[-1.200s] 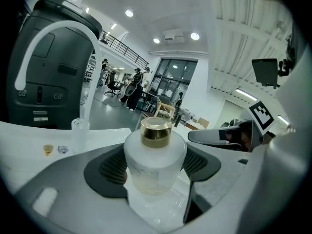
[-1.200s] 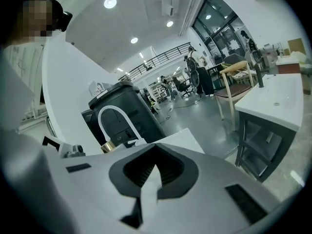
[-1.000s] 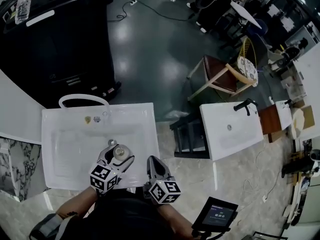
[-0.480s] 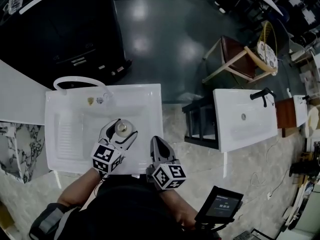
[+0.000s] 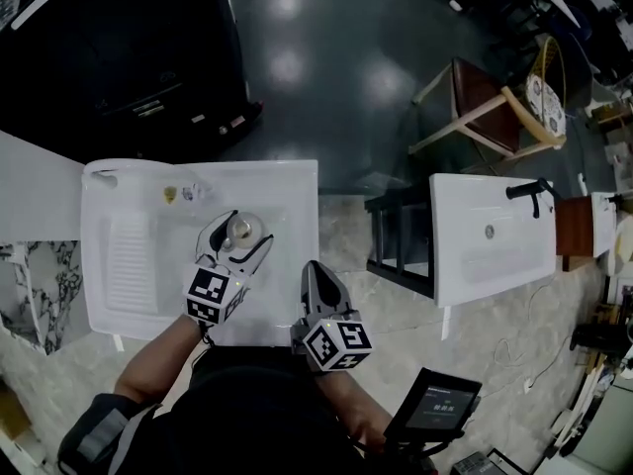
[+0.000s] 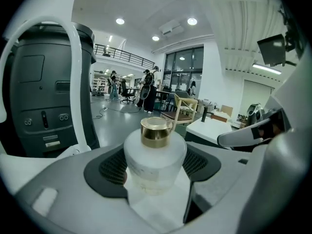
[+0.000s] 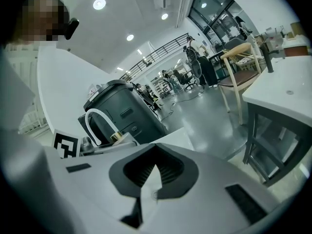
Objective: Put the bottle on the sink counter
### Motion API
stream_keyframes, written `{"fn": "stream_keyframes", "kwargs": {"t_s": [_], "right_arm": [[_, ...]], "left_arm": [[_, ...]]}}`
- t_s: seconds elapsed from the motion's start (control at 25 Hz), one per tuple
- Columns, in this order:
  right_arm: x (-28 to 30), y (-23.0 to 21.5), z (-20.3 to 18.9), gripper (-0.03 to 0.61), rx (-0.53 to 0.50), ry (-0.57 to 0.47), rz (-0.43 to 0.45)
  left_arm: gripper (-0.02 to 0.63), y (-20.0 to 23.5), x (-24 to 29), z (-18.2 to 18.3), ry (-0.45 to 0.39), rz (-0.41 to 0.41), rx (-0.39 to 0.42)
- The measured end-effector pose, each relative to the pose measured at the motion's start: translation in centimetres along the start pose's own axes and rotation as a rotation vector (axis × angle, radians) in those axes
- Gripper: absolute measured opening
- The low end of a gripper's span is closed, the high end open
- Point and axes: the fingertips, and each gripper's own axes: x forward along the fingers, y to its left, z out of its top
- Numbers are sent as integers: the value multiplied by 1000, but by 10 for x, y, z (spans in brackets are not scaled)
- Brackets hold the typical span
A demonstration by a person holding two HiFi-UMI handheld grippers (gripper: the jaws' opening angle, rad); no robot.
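The left gripper (image 5: pixel 247 232) is clamped on the bottle (image 6: pixel 155 152): its dark pads press both sides of the frosted body, and the bottle stands upright with its gold cap on top. Against the frames of a second ago, this gripper has carried the bottle away from the near edge of the sink (image 5: pixel 287 181) and farther in, toward the far rim. It now hangs over the right part of the white top, right of the ribbed basin. The left gripper view shows the tap (image 6: pixel 82 82) arching at far left, so the bottle has come closer to the fittings.

I cannot tell whether the base already touches the surface.

The right gripper (image 7: pixel 152 177) is closed with nothing between its jaws. It has stayed low at the near right, just off the sink's near right corner, and takes no part.

Judging by this, the carry looks nearly over. What is left is to lower the bottle onto the flat top, let go, and draw back without tipping it.
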Motion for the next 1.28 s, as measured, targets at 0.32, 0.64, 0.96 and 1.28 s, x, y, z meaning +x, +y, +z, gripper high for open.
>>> {"fn": "stream_keyframes", "kwargs": {"t_s": [0.32,0.64,0.96,1.28], "right_arm": [[17,-20,-5,-5,23,34,-18],[27,-32,-19,-5,41,77,-30],[31,-44,-27,-5,50,101,-40],[31,-49,-33,-5,56,108,-50]], "left_arm": [[336,10,37,-3,14,10,21],[336,26,75,-12,29,43,20],[336,30,111,-21,13,48,66],[336,39,129,-37,32,66,68]]}}
